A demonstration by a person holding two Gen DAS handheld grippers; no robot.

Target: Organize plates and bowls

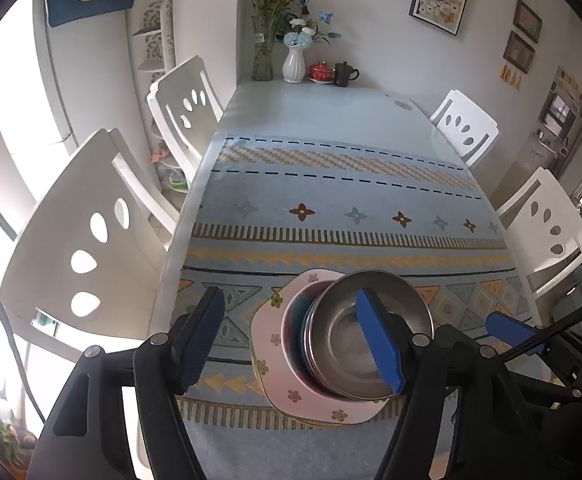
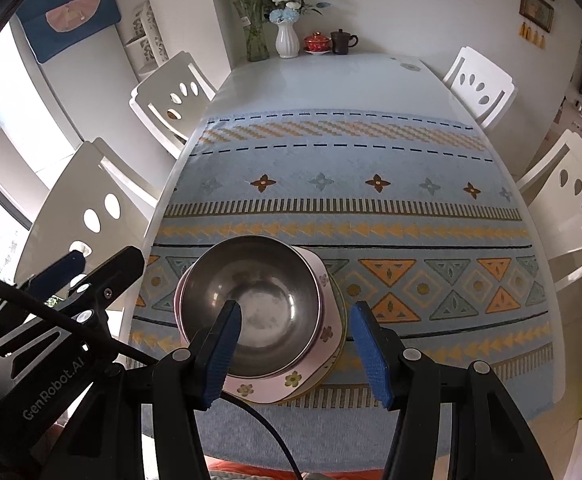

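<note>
Found left claw (image 1: 291, 300) and right claw (image 2: 295, 307) open, holding nothing. Found steel bowls (image 1: 343, 320) just under both, nested on pink plate (image 2: 275, 388). Could have slid off if bumped at the rim. Faced mouths up; round, no long side. Farther off, bare surface (image 1: 311, 108).

most of the tablecloth (image 2: 371, 160) is wide open past the bowl stack (image 2: 251, 304), easy passage there. far end's crowded with vases (image 2: 287, 40) and cups (image 2: 341, 42). chairs (image 2: 571, 196) hem both sides, and the left gripper (image 2: 91, 276) sits just beside the stack.
</note>
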